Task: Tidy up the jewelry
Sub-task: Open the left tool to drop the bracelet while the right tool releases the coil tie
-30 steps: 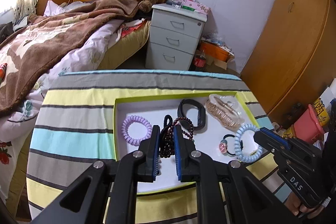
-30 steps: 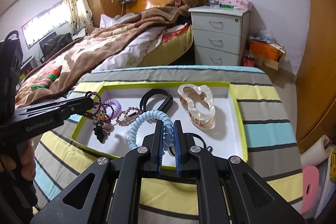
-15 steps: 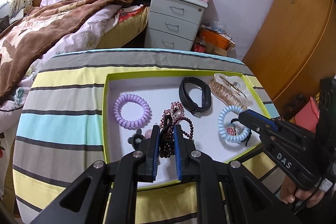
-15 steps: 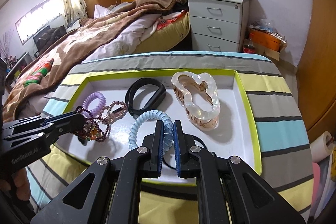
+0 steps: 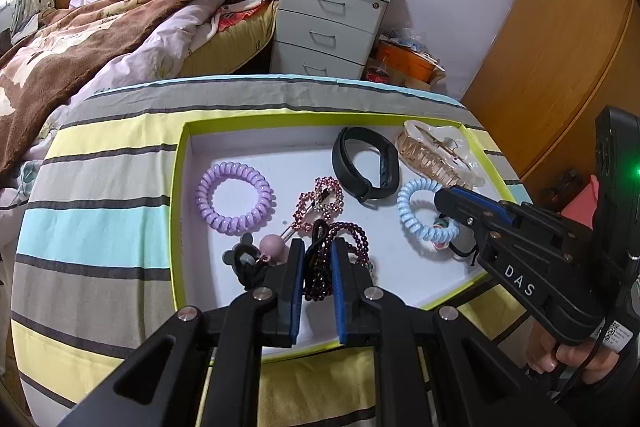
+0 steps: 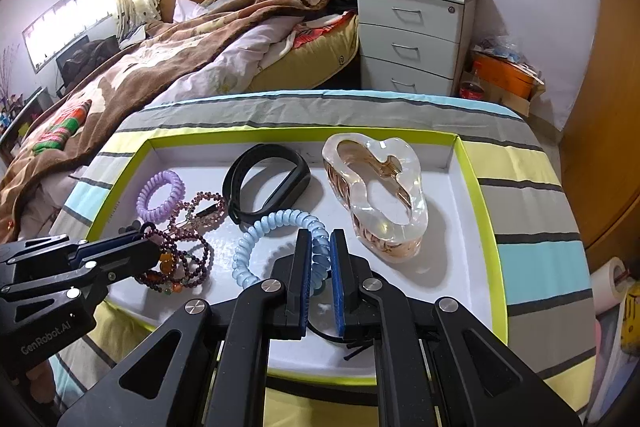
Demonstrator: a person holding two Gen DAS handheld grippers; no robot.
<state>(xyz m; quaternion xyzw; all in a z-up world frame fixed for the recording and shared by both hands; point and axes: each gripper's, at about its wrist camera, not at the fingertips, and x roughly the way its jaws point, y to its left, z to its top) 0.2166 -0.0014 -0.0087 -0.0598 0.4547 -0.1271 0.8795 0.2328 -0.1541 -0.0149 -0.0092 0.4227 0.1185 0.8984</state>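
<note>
Left wrist view: both hand-held grippers work over the shallow white tray with a lime-green rim on the striped table.

The left hand-held gripper is nearly closed on a dark red beaded bracelet, strands running along its fingers, resting on the tray floor. The right hand-held gripper pinches a pale blue spiral hair tie, whose loop lies flat, extending left and away from its fingers.

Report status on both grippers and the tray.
Left gripper shut on dark bead bracelet. Right gripper shut on blue coil hair tie. Both over white tray; purple coil tie, black band, clear claw clip lying inside.
</note>
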